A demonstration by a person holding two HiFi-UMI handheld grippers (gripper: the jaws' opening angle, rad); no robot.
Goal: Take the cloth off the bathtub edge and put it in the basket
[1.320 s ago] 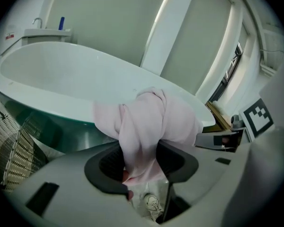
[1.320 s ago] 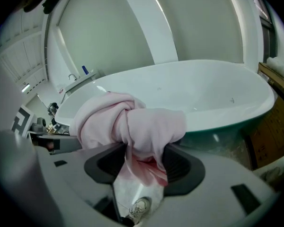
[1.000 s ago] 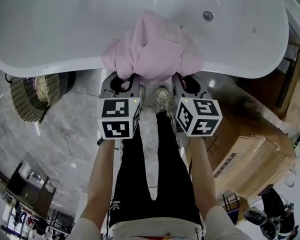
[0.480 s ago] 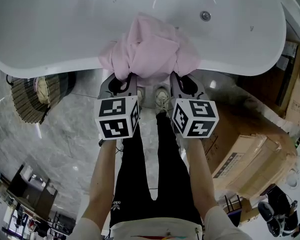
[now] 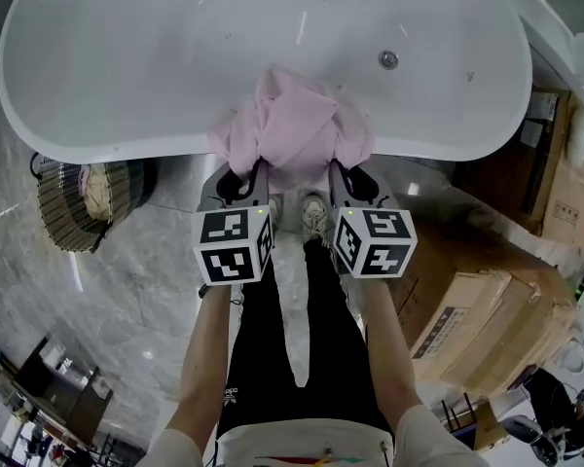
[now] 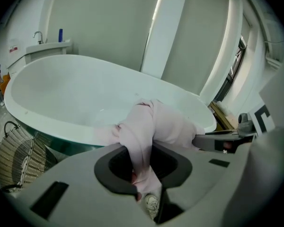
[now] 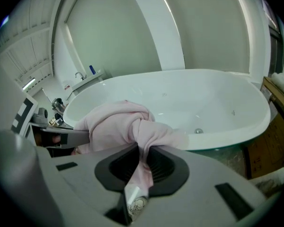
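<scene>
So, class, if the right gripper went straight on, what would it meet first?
The pink cloth; the right gripper, jaws just closing, already pinches it. Beyond, probably the bathtub rim.

I hold both grippers side by side in front of my body, each angled forward and down. The left gripper (image 5: 243, 175) has its jaws pinched on a fold of the pink cloth (image 5: 290, 125). They have just been closing, and the fabric runs between them. The right gripper (image 5: 350, 175) clamps another fold of the same cloth, and its jaws have also just been closing. The left marker cube (image 5: 234, 245) and right marker cube (image 5: 373, 241) face up toward my head. My left forearm (image 5: 206, 358) and right forearm (image 5: 387, 358) extend roughly parallel.
</scene>
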